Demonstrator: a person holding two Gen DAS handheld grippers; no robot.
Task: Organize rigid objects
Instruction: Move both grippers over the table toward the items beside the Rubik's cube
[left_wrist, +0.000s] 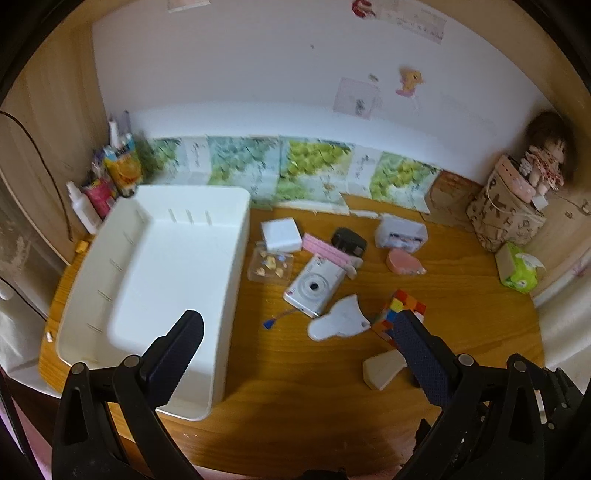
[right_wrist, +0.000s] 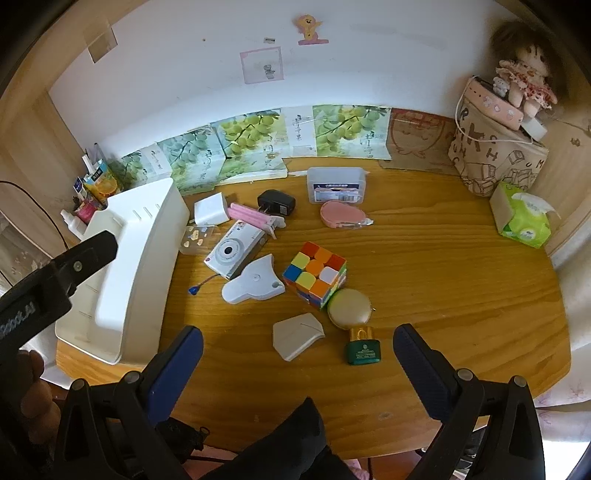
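Observation:
A white bin (left_wrist: 155, 277) stands at the left of the wooden table (left_wrist: 295, 387); only its white floor shows inside. To its right lie a white camera (left_wrist: 314, 286), a white charger (left_wrist: 279, 235), a black adapter (left_wrist: 349, 242), a pink case (left_wrist: 328, 253), a flat white piece (left_wrist: 338, 323), a colour cube (right_wrist: 314, 275), a gold compact (right_wrist: 349, 308) and a green bottle (right_wrist: 364, 347). My left gripper (left_wrist: 297, 321) hangs open above the bin's near right corner. My right gripper (right_wrist: 298, 332) is open and holds nothing, with a beige piece (right_wrist: 297, 336) on the table beyond its fingers.
Fruit cartons (right_wrist: 258, 140) line the back wall. Bottles and tubes (left_wrist: 110, 177) crowd the back left corner. A printed paper bag (right_wrist: 495, 155) with a doll (right_wrist: 524, 74) on top and a green tissue box (right_wrist: 522, 218) stand at the right. A clear box (right_wrist: 336, 184) and a pink pouch (right_wrist: 341, 216) lie mid-table.

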